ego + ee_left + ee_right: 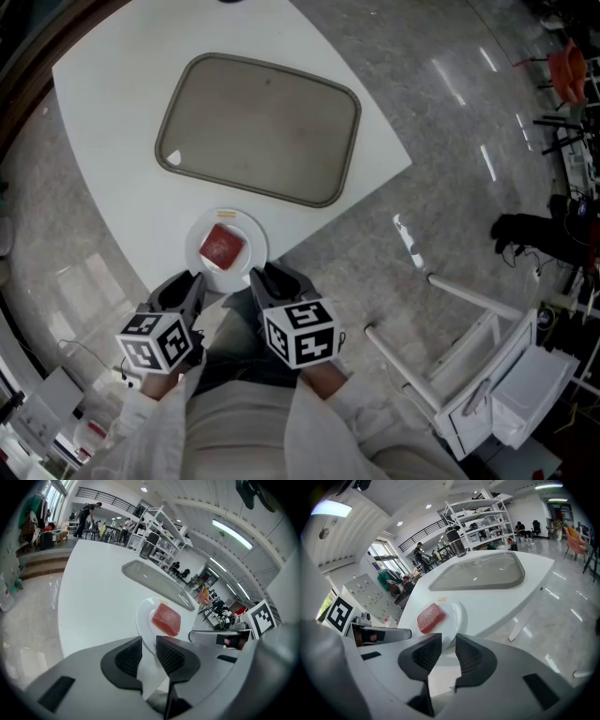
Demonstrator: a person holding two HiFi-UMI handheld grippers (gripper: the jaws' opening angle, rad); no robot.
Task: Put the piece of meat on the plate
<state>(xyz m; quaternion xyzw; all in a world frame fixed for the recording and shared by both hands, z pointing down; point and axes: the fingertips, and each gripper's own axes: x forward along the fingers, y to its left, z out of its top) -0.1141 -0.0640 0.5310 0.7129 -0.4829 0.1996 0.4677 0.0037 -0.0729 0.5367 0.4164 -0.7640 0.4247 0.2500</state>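
Note:
A red piece of meat (223, 247) lies on a small white plate (202, 234) at the near edge of the white table (112, 122). My left gripper (192, 279) hovers just short of the plate's near left rim, and my right gripper (262, 277) sits at its near right rim. In the left gripper view the meat (166, 619) rests on the plate (145, 616) beyond the jaws (149, 651), which stand narrowly apart with nothing between them. The right gripper view shows the meat (430, 618) on the plate (452, 616) ahead of its jaws (448, 651), also narrowly apart and empty.
A large grey tray (258, 127) lies on the table behind the plate. White frames and furniture (469, 366) stand on the shiny floor to the right. The person's lap is directly below the grippers. Shelves and people are far off in the room.

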